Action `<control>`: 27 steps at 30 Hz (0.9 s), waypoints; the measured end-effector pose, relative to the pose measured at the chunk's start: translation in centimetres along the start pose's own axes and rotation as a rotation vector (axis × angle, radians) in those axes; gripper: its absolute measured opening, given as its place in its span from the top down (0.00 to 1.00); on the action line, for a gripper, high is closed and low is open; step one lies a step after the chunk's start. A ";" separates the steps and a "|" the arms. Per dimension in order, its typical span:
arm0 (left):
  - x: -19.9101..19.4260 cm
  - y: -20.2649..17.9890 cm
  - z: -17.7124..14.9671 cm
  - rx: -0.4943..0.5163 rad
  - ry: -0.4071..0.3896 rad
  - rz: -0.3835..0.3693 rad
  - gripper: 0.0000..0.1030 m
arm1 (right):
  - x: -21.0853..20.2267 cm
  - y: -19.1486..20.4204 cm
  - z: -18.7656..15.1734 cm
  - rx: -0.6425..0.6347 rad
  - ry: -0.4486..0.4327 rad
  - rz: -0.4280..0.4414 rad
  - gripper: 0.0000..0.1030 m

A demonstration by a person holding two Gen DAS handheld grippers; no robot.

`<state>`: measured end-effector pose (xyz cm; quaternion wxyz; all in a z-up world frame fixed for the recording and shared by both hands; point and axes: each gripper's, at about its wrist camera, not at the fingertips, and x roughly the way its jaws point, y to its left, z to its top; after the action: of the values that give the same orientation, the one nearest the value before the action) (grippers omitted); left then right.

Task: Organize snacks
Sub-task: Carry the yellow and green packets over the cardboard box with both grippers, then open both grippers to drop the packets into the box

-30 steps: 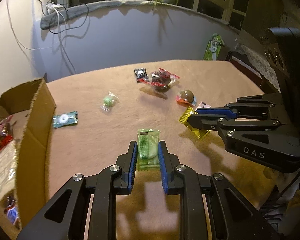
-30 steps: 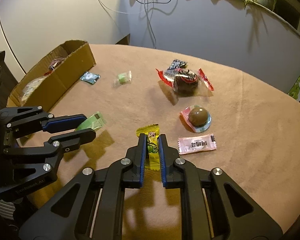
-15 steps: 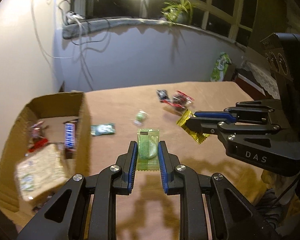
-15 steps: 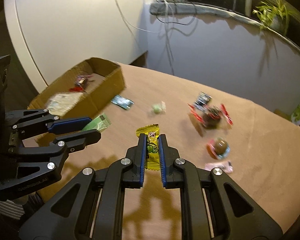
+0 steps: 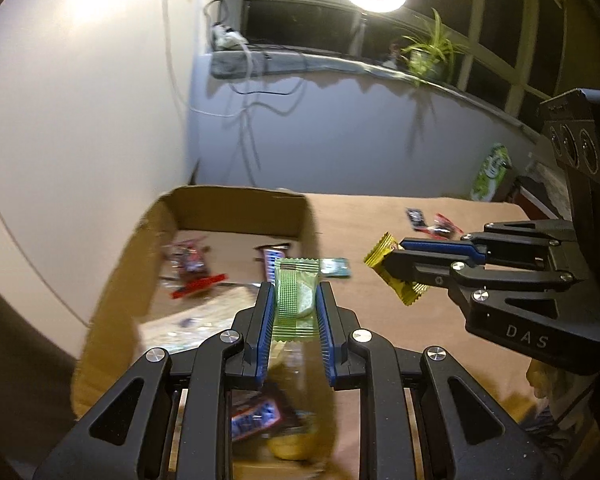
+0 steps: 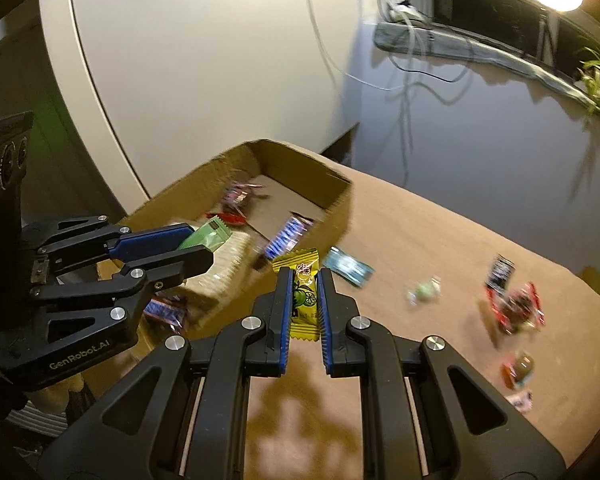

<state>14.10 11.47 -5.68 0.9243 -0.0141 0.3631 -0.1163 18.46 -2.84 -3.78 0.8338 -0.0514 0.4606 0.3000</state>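
My left gripper is shut on a green snack packet and holds it in the air over the open cardboard box. It also shows in the right wrist view with the green packet above the box. My right gripper is shut on a yellow candy packet, held above the table just right of the box. It shows in the left wrist view with the yellow packet.
The box holds several wrapped snacks, among them a blue bar and a red packet. On the tan table lie a teal packet, a green candy, a red packet and a brown round sweet.
Both grippers have lifted with their packets and swung left toward the cardboard box. The left one now hangs over the box; the right one is beside it.
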 end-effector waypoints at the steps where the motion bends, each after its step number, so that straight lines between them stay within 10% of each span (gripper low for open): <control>1: 0.0 0.5 0.0 -0.008 -0.001 0.005 0.81 | 0.4 0.4 0.4 -0.005 0.002 0.007 0.88; 27: 2.6 5.5 1.0 -0.058 0.031 0.062 0.80 | 7.6 2.8 3.4 -0.031 0.067 0.071 0.88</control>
<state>17.71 16.16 -7.28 0.9210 -0.0280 0.3809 -0.0773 22.49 4.10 -7.40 0.8059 -0.0580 0.4851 0.3345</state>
